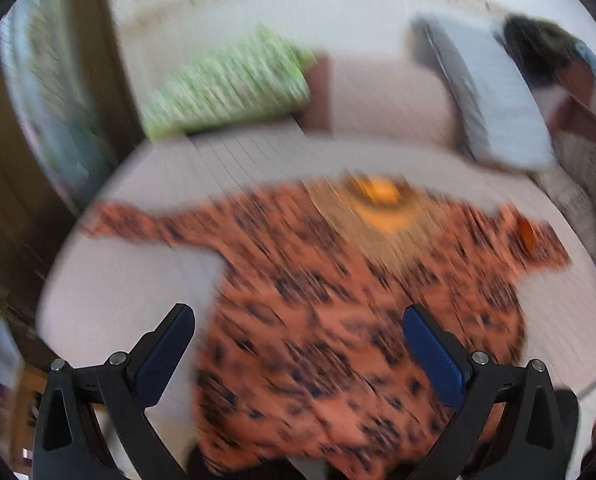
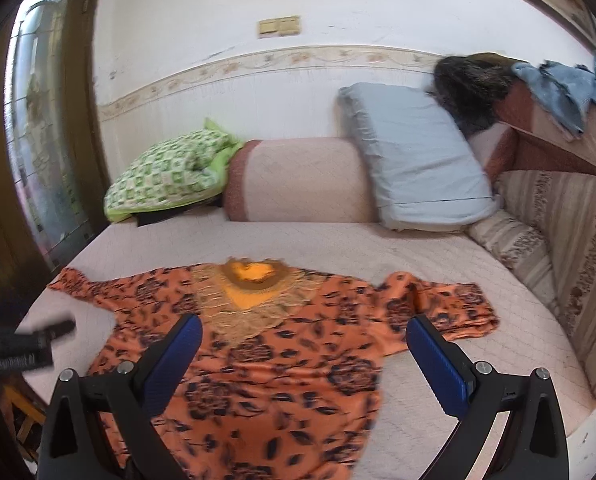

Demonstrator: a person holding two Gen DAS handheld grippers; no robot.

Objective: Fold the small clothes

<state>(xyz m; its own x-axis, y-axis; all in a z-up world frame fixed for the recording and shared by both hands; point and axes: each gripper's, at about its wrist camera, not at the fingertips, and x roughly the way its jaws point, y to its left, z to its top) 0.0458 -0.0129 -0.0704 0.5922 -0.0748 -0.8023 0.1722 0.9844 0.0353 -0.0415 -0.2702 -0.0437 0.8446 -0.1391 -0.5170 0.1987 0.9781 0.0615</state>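
Observation:
An orange top with a black flower print and a gold embroidered neck (image 2: pixel 273 344) lies flat on the bed, both sleeves spread out sideways. It also shows, blurred, in the left wrist view (image 1: pixel 338 320). My left gripper (image 1: pixel 298 316) is open and empty above the top's lower left part. It also shows as a dark blur at the left edge of the right wrist view (image 2: pixel 37 340). My right gripper (image 2: pixel 304 326) is open and empty above the top's lower middle.
The bed (image 2: pixel 438 248) has a pale quilted cover. At its head lie a green checked pillow (image 2: pixel 165 172), a pink bolster (image 2: pixel 302 180) and a light blue pillow (image 2: pixel 414 156). Striped cushions (image 2: pixel 558 248) line the right side. A dark wooden door frame (image 2: pixel 1 200) stands left.

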